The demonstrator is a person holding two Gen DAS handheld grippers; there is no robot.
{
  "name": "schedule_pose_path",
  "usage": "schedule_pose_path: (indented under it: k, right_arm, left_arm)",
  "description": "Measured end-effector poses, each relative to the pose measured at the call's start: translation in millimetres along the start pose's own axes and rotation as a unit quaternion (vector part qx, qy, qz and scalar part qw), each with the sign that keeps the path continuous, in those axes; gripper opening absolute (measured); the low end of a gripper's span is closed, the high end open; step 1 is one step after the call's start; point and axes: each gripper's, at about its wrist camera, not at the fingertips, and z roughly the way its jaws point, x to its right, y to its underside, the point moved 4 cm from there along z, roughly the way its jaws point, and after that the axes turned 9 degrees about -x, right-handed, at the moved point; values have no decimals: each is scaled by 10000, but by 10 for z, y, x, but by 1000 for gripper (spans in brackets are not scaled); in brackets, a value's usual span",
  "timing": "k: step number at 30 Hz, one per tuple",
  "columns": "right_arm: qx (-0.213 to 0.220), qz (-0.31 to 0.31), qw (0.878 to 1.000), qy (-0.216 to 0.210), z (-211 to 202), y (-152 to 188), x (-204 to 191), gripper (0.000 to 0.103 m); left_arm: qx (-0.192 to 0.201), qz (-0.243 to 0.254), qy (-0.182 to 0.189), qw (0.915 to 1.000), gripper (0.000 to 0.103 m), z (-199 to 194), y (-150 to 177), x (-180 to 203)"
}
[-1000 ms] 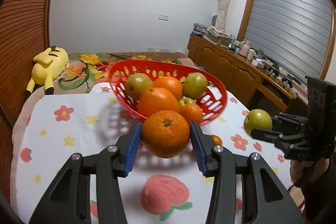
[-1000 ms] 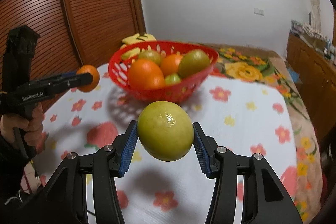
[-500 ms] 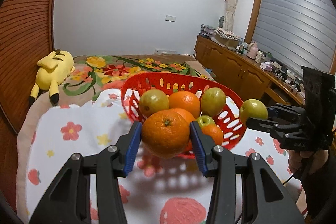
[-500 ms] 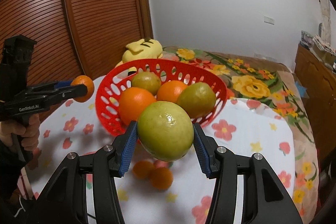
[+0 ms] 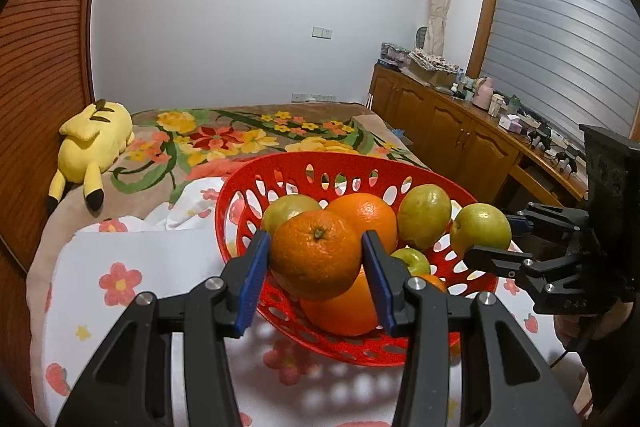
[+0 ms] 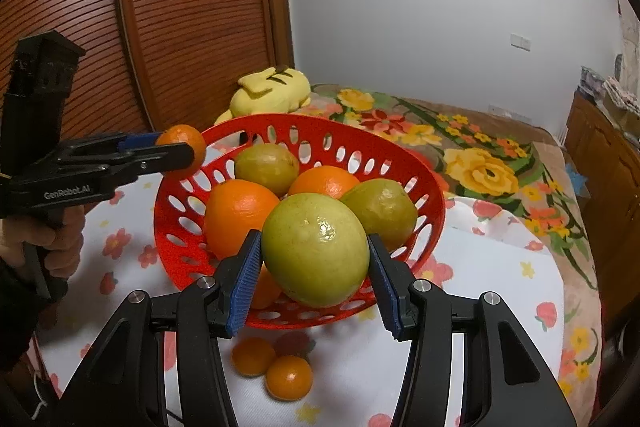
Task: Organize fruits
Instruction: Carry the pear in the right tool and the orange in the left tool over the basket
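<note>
Bedroom, white walls, slatted wood wardrobe at left, wooden cabinets (image 5: 452,131) along the far right wall. Bed covered by a white floral sheet (image 5: 132,267) over a flowered blanket; yellow plush toy (image 5: 90,147) lies at far left by the wardrobe. Red perforated basket (image 5: 240,195) sits on the sheet, holding two oranges, two green fruits and a small green apple (image 5: 412,261). Left gripper (image 5: 316,259) clenched on an orange (image 5: 314,251), held up just at the basket's near rim. Right gripper (image 6: 314,259) clamped on a big green fruit (image 6: 316,249), also raised at the basket's near rim; from the left wrist view that fruit (image 5: 480,229) hangs at the basket's right edge. Two small tangerines (image 6: 272,367) lie on the sheet just near of the basket, touching each other. Person's left hand (image 6: 56,239) grips the handle.
</note>
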Motion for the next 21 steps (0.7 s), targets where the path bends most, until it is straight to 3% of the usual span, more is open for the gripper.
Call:
schedule_pose_path:
  k: [21]
  right_arm:
    - [-151, -95, 9998, 37, 113, -1, -12, 53]
  left_arm:
    - [-98, -15, -13, 9999, 45, 123, 24, -68]
